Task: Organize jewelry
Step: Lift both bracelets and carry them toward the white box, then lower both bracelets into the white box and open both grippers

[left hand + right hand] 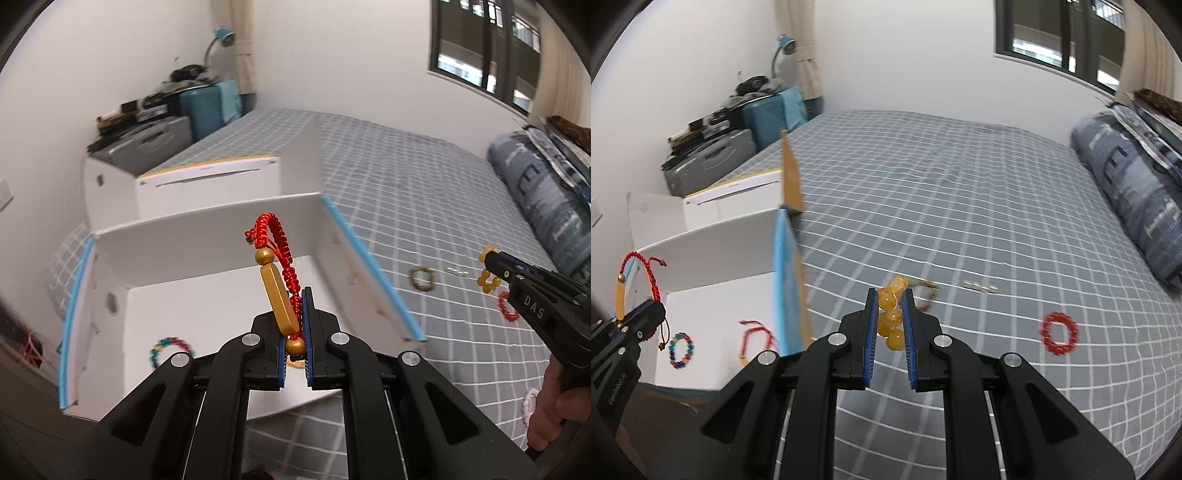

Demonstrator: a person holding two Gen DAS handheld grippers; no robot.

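My left gripper (294, 295) is shut on a red cord bracelet with a gold bar (277, 295) and holds it above the open white box (207, 236); it also shows in the right wrist view (628, 291). My right gripper (891, 295) is shut on a yellow bead bracelet (891, 317) above the bed, right of the box. A multicolour bead bracelet (680, 350) and a red cord bracelet (757, 338) lie in the box. A red bead bracelet (1059, 333), a brown-green bracelet (421, 278) and a small silver piece (979, 286) lie on the bed.
The grey checked bed cover (960, 206) stretches ahead. A folded blue duvet (1134, 192) lies at the right. Suitcases and clutter (713, 155) stand by the far wall. A pink bracelet (529, 404) lies near the hand at the right.
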